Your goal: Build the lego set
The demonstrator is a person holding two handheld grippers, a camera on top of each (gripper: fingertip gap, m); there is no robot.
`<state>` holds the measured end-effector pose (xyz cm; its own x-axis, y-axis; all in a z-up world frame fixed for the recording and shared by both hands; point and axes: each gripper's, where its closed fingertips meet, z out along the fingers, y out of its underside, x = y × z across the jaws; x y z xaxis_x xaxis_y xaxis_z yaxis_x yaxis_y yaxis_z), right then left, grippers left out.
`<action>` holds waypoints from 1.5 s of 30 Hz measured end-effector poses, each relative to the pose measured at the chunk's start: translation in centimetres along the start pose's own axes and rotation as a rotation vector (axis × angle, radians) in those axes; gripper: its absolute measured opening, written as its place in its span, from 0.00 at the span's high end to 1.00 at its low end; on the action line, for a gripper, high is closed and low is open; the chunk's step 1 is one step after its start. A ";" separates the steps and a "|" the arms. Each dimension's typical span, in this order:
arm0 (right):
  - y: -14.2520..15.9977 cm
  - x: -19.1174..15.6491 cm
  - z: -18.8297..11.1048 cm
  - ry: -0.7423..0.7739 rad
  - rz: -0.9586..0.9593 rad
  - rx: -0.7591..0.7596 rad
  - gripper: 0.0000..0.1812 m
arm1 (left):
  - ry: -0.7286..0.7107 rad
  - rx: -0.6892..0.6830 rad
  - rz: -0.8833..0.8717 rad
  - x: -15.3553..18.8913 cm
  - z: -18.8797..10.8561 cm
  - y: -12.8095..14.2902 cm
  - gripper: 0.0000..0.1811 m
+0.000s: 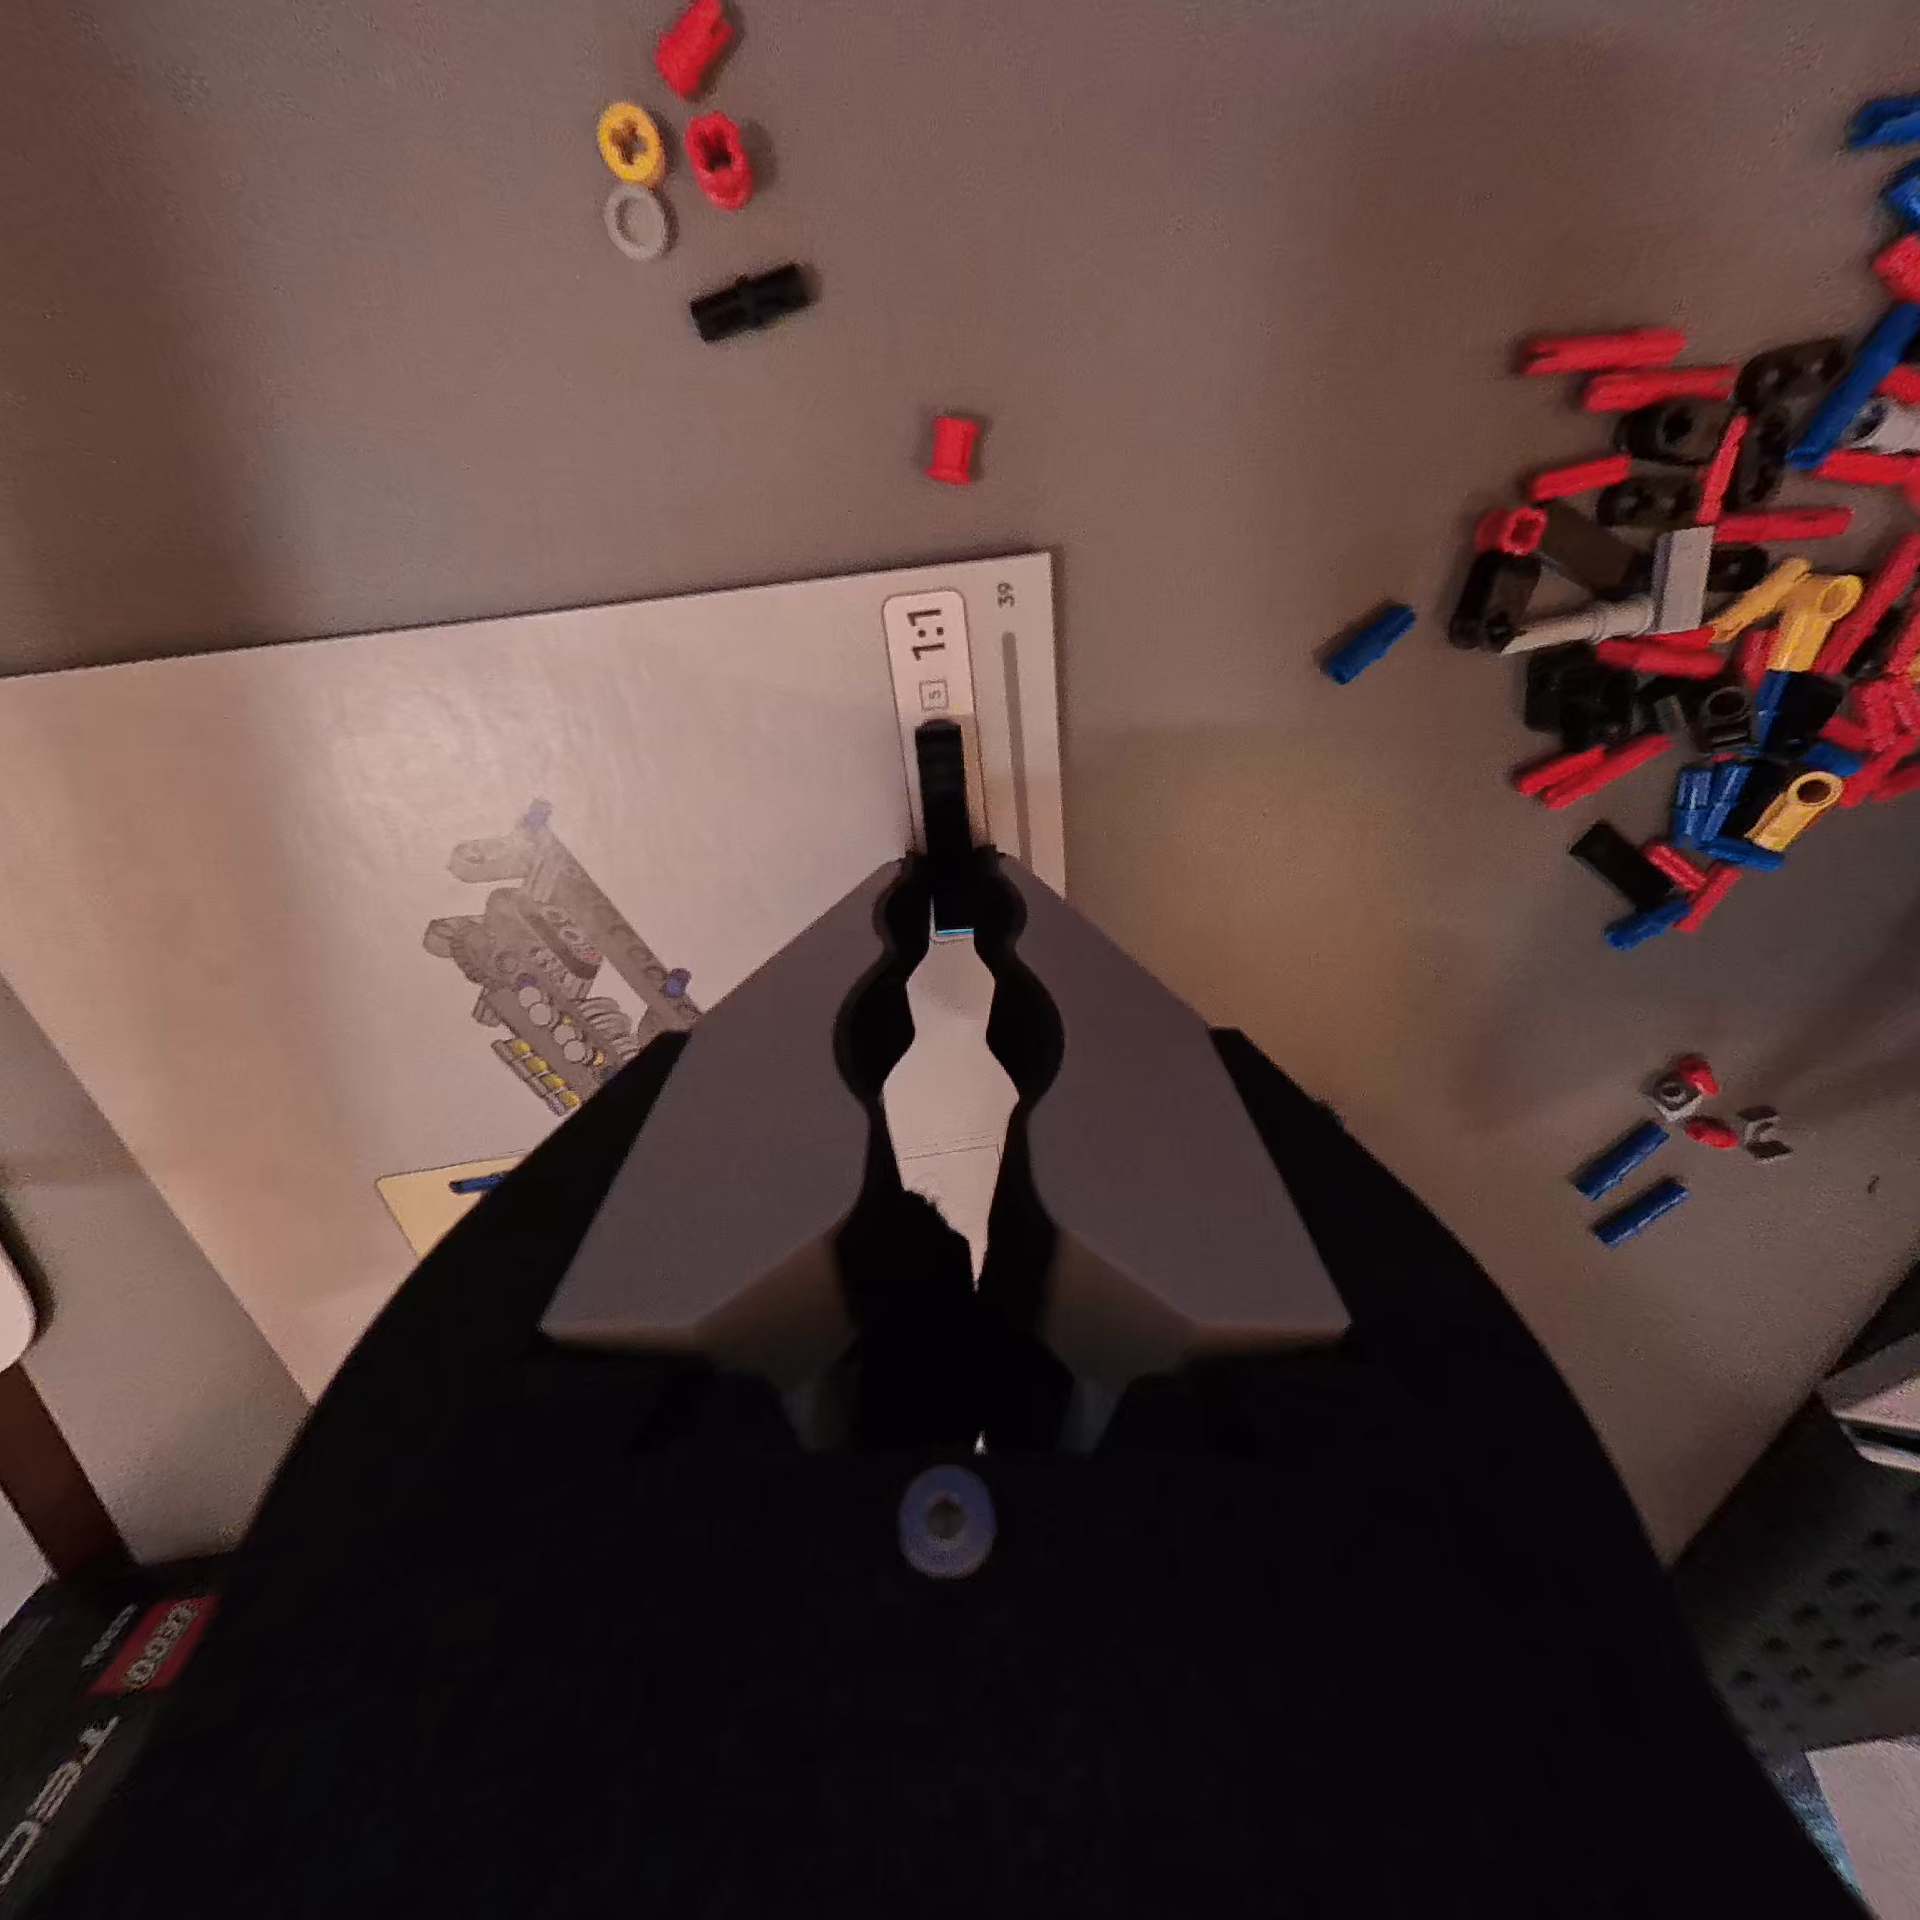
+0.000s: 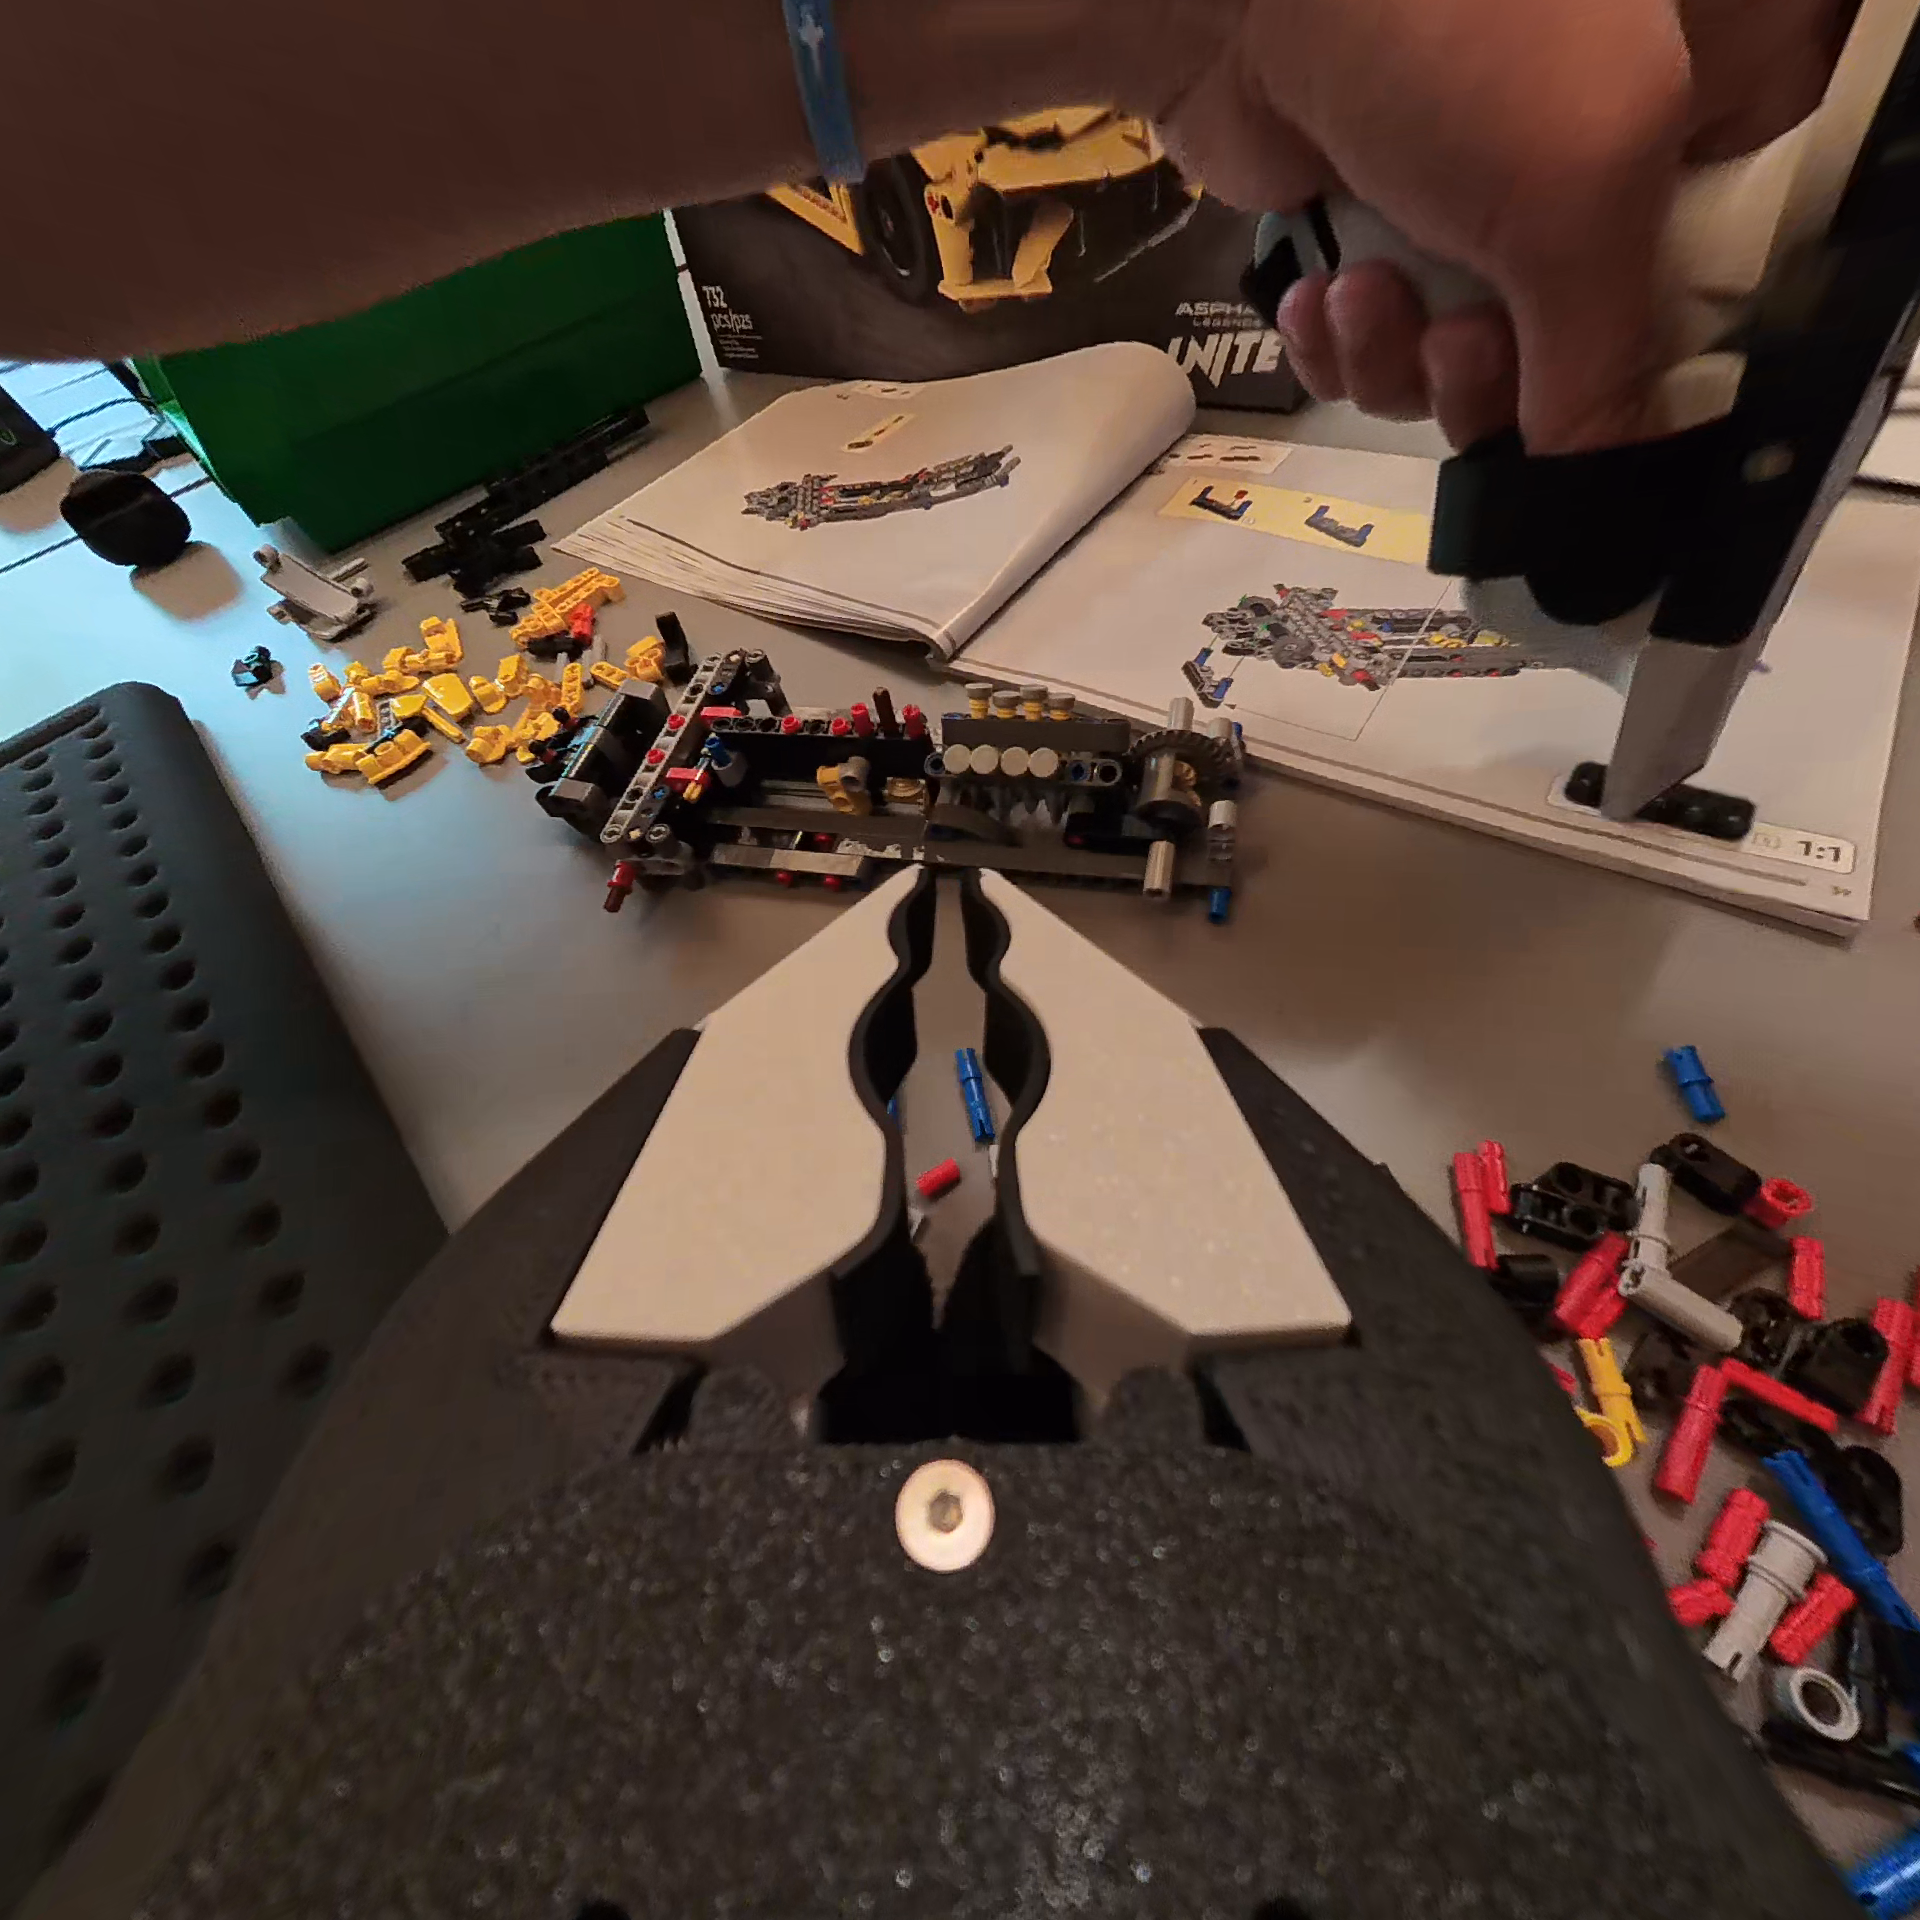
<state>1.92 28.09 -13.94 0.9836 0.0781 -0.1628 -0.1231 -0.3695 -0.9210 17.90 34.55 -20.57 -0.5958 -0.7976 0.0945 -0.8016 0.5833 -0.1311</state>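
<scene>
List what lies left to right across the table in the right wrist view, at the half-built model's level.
Perforated dark panel → yellow parts pile → half-built model → open instruction booklet → black beam under the left claw.

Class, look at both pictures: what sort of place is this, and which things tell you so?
Probably a hobby or work table indoors: an open instruction booklet, a half-built model, loose piles of small parts, and the set's box behind.

Small printed marks are caught at the corner of the instruction booklet [image 1: 520, 748], one framed mark lying under the black beam [image 1: 943, 800]. Pale lettering and figures are seen on the set box [image 2: 1039, 322]. A red logo is shown on a dark carton [image 1: 104, 1704].
</scene>
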 end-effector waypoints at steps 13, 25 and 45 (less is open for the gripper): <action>0.1 0.1 0.1 -0.007 0.021 -0.005 0.98 | -0.051 -0.040 -0.012 -0.1 0.1 0.1 0.97; 0.2 0.3 0.2 -0.009 0.030 -0.007 0.98 | 0.000 -0.036 -0.094 -0.2 0.1 0.0 0.97; -1.1 1.5 -0.9 0.001 0.100 0.084 0.98 | -0.069 0.079 -0.092 2.4 -2.7 0.6 0.97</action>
<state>3.62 27.78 -12.83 0.9660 0.0439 -0.2549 -0.2310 -0.2966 -0.9266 15.86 33.42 -17.75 -0.5127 -0.8576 0.0419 -0.8448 0.4951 -0.2027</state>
